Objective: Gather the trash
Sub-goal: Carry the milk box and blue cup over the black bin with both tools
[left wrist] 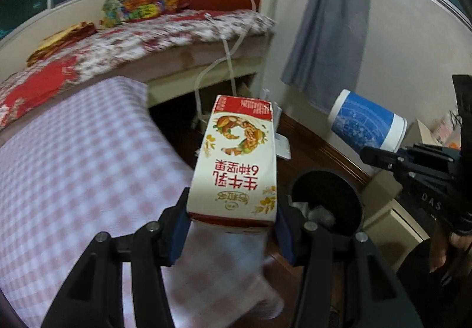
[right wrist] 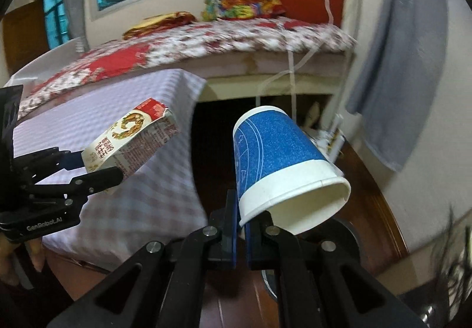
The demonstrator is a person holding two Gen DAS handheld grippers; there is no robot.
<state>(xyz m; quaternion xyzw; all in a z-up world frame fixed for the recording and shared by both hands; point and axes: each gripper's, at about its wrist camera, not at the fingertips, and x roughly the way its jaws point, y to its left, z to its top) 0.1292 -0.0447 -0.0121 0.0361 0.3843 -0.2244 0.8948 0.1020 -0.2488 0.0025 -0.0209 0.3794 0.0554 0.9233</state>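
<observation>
My left gripper (left wrist: 233, 222) is shut on a white and red milk carton (left wrist: 236, 160), held in the air past the edge of the checked table. The carton also shows in the right wrist view (right wrist: 129, 136). My right gripper (right wrist: 242, 222) is shut on the rim of a blue and white paper cup (right wrist: 283, 163), tilted with its mouth toward me. The cup shows in the left wrist view (left wrist: 367, 124) at the right. A black trash bin (left wrist: 327, 201) with crumpled white paper inside stands on the floor, just right of and below the carton.
A table with a pink checked cloth (left wrist: 73, 169) lies to the left. A bed with a floral cover (left wrist: 132, 42) and red headboard is behind. A grey towel (left wrist: 327, 30) hangs on the wall. White cables (left wrist: 227, 62) hang from the bed. The floor (right wrist: 368, 195) is dark wood.
</observation>
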